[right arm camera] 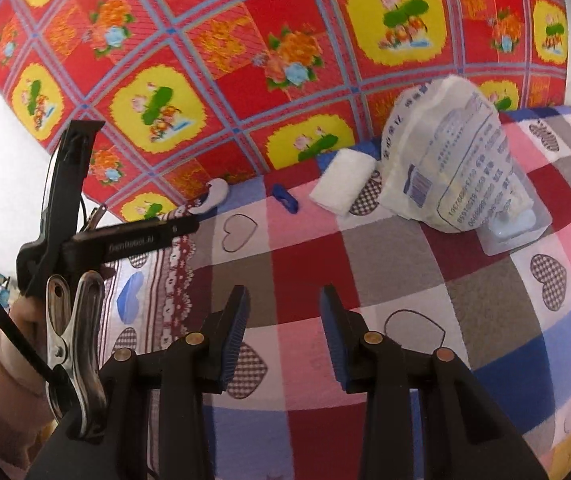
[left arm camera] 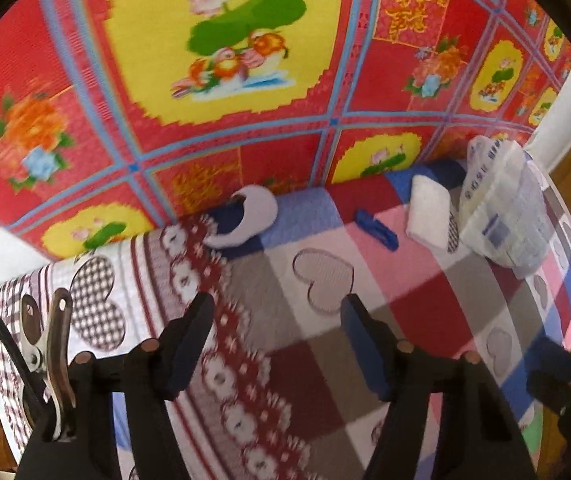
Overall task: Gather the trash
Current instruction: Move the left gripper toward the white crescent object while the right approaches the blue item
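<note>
Trash lies along the far edge of the checked blanket (right arm camera: pixel 365 264), well ahead of both pairs of fingers: a crumpled white plastic bag (right arm camera: pixel 445 168) with printed text, a folded white tissue (right arm camera: pixel 343 186) just left of it, a small blue scrap (right arm camera: pixel 285 199) further left, and a white-and-blue rounded thing (right arm camera: pixel 213 196) at the foot of the red patterned mat (right arm camera: pixel 221 60), too small to identify. A clear plastic tray (right arm camera: pixel 517 228) sits touching the bag on its right. Right gripper (right arm camera: pixel 285 316): jaws partly apart, nothing between the blue pads, only blanket below. Left gripper (left arm camera: pixel 279 320): jaws wider, also empty; seen from the right wrist it hangs off to the left, held in a hand (right arm camera: pixel 25 320) with a pink sleeve. No piece is picked up yet and no bin shows. My read: the collecting is at its start, all pieces left; the tissue and bag are ahead and to the right of both pairs of fingers.
</note>
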A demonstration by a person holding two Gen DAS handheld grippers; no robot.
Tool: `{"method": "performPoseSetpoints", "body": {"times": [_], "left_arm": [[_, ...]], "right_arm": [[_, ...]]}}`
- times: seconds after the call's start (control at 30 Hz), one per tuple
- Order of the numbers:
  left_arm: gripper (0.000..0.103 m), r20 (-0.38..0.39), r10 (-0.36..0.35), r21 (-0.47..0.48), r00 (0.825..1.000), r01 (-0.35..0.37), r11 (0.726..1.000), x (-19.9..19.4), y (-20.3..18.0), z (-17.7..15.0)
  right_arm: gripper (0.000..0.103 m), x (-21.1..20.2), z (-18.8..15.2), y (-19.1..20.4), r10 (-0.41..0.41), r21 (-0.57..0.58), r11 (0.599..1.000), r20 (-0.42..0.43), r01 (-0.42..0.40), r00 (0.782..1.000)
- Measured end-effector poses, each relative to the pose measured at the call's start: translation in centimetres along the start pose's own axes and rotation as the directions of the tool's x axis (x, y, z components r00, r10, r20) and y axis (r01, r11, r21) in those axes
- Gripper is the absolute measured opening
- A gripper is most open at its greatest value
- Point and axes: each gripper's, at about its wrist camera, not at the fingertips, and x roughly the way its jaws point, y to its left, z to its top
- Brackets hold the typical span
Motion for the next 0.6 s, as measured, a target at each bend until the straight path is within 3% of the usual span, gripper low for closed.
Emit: {"method": "performPoseSetpoints", "body": {"times": [0.33,0.6], "left_arm": [[0.065,-0.037,0.020,-0.012,0.999,-0.020,1.000,4.6,0.0,3.1],[0.065,-0.035,0.103,0.038,0.994,-0.102,0.994,7.5,0.2,4.7]], "right_arm": [[0.038,2.3,0.7,-2.6,0.027,0.047,0.999,-0.082,-0.023,0.996],[0.038,3.6,0.7,-3.7,0.034,0.052,0.998,-0.116,-0.029,0.993]]}}
